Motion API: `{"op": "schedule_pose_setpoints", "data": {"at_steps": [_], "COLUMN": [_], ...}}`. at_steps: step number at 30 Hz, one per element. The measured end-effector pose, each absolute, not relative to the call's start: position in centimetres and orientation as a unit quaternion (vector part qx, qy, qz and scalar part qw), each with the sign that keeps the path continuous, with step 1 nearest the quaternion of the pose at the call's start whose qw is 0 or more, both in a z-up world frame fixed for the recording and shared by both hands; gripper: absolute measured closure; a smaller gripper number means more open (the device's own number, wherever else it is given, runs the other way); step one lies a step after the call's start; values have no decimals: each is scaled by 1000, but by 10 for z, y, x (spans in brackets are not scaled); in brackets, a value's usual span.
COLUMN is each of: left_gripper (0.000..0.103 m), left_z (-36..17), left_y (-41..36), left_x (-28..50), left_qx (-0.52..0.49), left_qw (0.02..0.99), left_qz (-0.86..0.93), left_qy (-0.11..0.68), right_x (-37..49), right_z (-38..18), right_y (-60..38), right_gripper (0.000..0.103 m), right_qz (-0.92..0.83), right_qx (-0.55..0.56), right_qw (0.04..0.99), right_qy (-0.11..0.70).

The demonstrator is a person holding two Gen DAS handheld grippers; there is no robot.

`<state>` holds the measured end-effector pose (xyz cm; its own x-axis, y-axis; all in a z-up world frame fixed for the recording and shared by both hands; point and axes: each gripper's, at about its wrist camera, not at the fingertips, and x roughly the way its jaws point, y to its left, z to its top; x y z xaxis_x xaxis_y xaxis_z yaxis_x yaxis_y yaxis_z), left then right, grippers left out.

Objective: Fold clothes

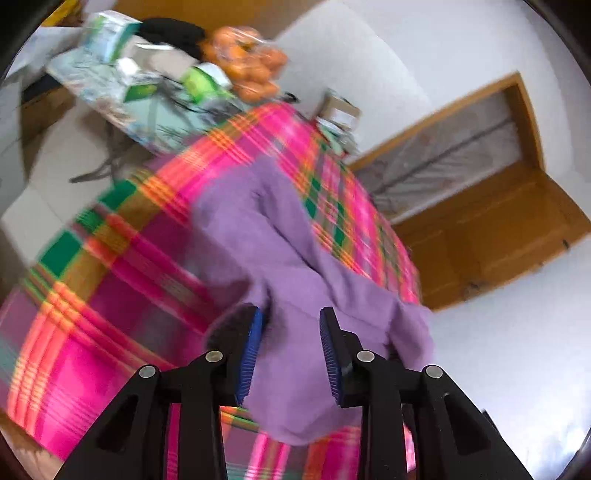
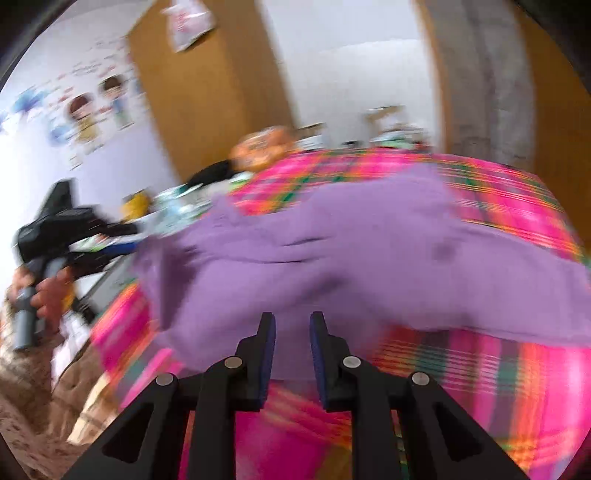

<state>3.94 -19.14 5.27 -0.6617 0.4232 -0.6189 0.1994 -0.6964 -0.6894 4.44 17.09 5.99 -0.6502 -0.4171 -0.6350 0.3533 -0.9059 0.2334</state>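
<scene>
Far left in the left wrist view, at the back: some boxes (image 1: 110, 33) and a bag of oranges (image 1: 247, 62), well apart from the work. Next, a bright plaid cover (image 1: 110, 277), pink with green and orange, spread over the whole surface. On the middle of it, a purple garment (image 1: 266, 229), loose and wrinkled, running from the far part of the cover to the near edge, not in a neat rectangle. Much blurred, so no telling sleeve from body, nor how many layers lie there.

At the near end, the left gripper (image 1: 291, 314), fingers spread wide, purple cloth showing in the gap but not pinched. Further right, a wooden door (image 1: 480, 240).

In the right wrist view, at the far left, a hand (image 2: 44, 295) around the handle of the left gripper. At the centre, the right gripper (image 2: 291, 317) just before the near edge of the garment, fingers parted by a narrower gap, clamping nothing as far as the blur allows.

Judging by the soft drape: light, limp knit or fleece, not slippery, not fragile, likely to sag and stretch when lifted at one point only. Best taken at an edge or corner, one for each gripper, pinching a single layer and keeping the cloth taut between the two holds.
</scene>
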Motion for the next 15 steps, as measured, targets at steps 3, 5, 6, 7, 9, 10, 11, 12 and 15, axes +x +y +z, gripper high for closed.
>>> {"op": "schedule_pose_setpoints", "data": {"at_steps": [3,5,6,7,9,10,11,12,15], "left_gripper": [70,70,70,70,70,70,70,70,70], "left_z": [55,53,53,52,51,50,50,49,47], "left_y": [-164,-145,-138,-137,-136,-136,-135,-135,-134], "left_x": [33,26,24,24,23,23,23,23,23], "left_qx": [-417,-428,-433,-435,-441,-443,-446,-448,-454], "left_qw": [100,127,137,133,125,121,116,112,100], "left_qz": [825,820,817,818,818,818,819,819,820], "left_qy": [-367,-359,-355,-353,-348,-345,-343,-340,-334], "right_x": [42,41,41,40,38,39,39,39,35], "right_z": [56,52,51,49,45,43,40,38,33], "right_y": [219,246,257,267,281,288,293,298,307], "right_gripper": [84,84,83,84,83,83,83,83,83], "right_qz": [-919,-923,-924,-924,-924,-923,-922,-921,-920], "right_qx": [359,361,361,362,366,368,368,367,369], "right_qw": [143,98,82,65,39,31,25,24,20], "right_qy": [-79,-94,-98,-101,-104,-110,-118,-126,-134]}}
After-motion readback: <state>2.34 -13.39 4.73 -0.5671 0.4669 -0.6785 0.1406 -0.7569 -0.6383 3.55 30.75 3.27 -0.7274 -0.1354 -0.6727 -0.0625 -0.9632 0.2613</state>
